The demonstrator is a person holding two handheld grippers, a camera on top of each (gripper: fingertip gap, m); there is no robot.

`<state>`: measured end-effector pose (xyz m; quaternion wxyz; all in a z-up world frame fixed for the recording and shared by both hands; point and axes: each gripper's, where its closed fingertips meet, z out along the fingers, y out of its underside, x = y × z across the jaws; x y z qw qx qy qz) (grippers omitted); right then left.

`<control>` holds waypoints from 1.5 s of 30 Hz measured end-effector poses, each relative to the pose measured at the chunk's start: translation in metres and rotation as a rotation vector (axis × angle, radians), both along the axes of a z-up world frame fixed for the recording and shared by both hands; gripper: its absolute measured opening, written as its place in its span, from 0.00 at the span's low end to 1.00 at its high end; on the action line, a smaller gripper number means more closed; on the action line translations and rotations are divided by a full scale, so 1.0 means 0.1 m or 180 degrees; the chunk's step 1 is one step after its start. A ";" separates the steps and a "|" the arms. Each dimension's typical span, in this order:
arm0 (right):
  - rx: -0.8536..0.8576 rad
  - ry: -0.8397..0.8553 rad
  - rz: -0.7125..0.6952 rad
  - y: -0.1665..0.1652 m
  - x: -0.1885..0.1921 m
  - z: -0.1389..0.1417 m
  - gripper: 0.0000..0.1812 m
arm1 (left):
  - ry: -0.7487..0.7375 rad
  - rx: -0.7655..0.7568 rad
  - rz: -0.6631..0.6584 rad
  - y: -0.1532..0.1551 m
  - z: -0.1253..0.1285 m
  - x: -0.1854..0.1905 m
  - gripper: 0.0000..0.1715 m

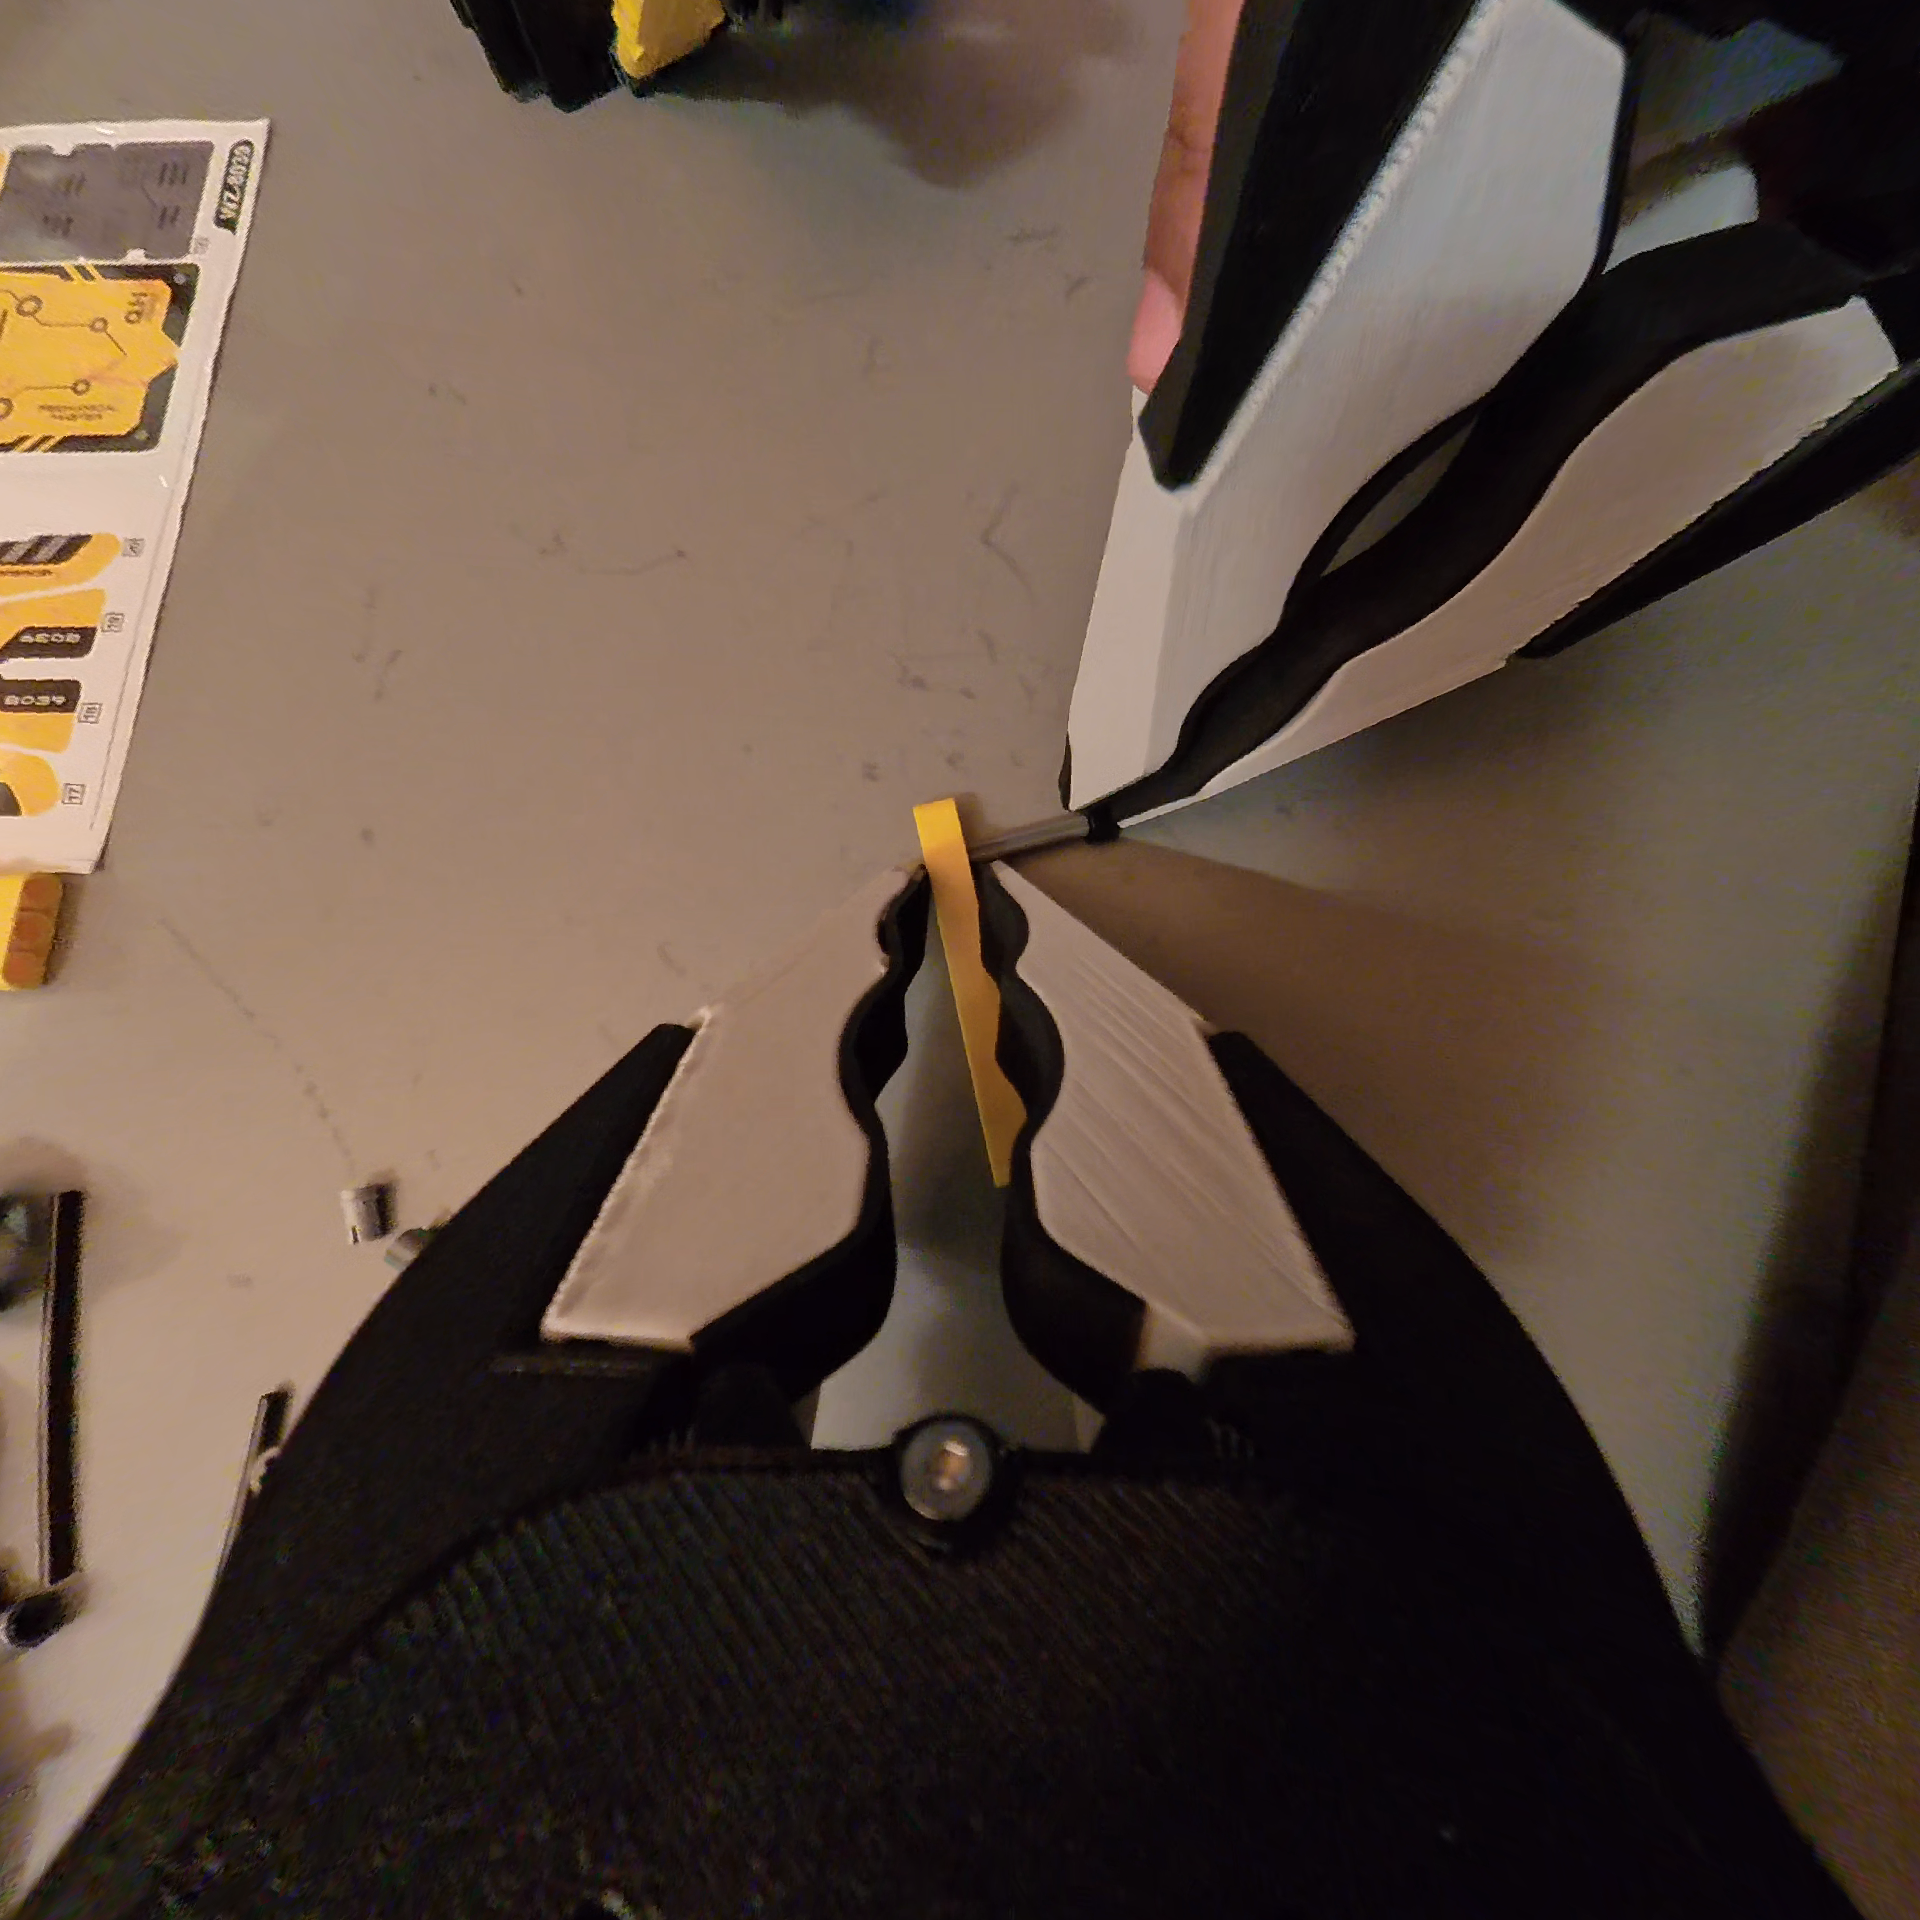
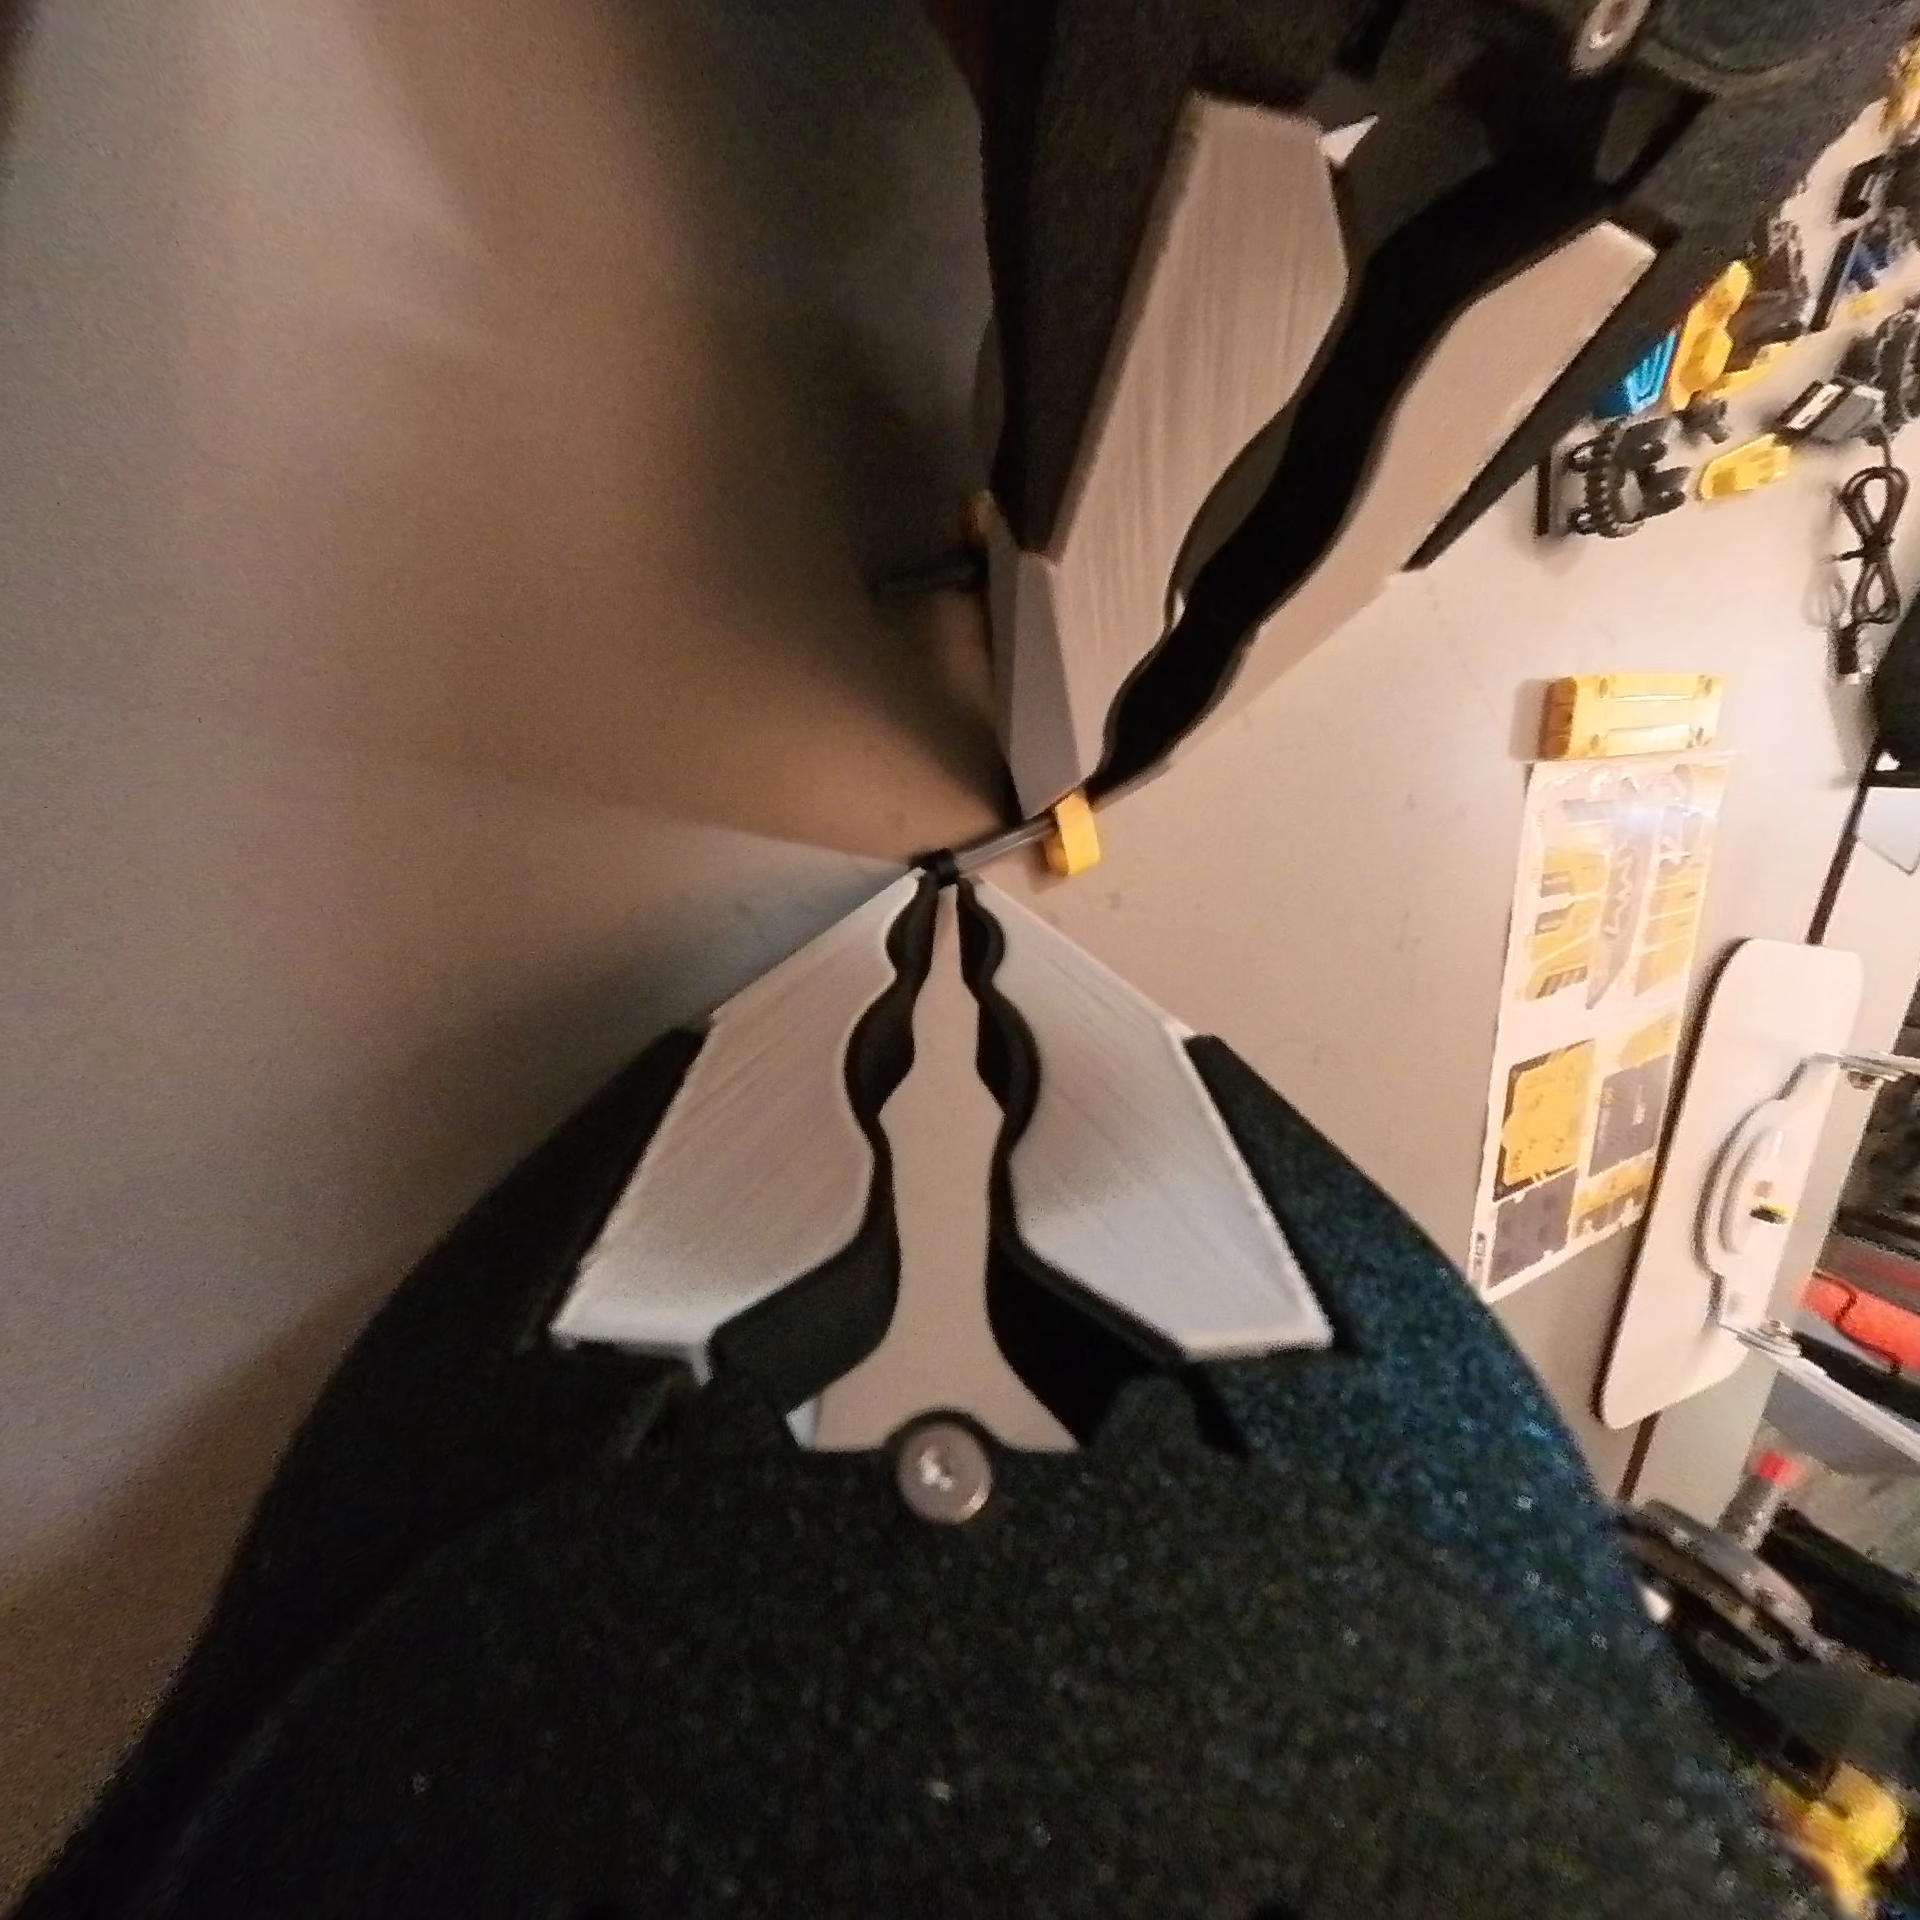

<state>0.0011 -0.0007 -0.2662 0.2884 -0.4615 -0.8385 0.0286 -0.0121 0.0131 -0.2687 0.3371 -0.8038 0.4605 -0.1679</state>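
Note:
My left gripper [image 1: 948,871] is shut on a thin yellow beam [image 1: 961,987] that runs back between its fingers, its round end sticking out past the tips. My right gripper [image 2: 940,881] is shut on the black end of a thin grey metal axle [image 2: 997,840]. The axle [image 1: 1023,837] meets the hole in the yellow beam's end [image 2: 1070,831]. In the left wrist view the right gripper [image 1: 1081,805] comes in from the upper right. In the right wrist view the left gripper [image 2: 1049,805] comes in from above. Both hover just above the grey table [image 1: 623,520].
A sticker sheet [image 1: 94,468] with yellow and black decals lies at the left; it also shows in the right wrist view [image 2: 1590,1039]. Small grey bushes [image 1: 369,1210] and black rods [image 1: 57,1382] lie at lower left. Yellow and black parts [image 2: 1725,353] are scattered far off. A white stand [image 2: 1725,1174] is at right.

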 end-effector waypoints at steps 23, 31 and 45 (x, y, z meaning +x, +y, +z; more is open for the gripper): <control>-0.0687 -0.0161 0.0092 0.06 0.02 0.00 0.00 | 0.0105 0.0092 -0.0039 -0.02 0.00 0.01 0.04; -0.0756 0.0010 -0.0160 0.10 0.07 -0.01 0.00 | 0.0007 -0.0013 0.0080 0.00 0.00 -0.06 0.04; -0.1580 0.0706 -0.0457 -0.01 0.04 0.02 0.09 | 0.0001 0.0029 0.0137 0.02 0.00 -0.10 0.05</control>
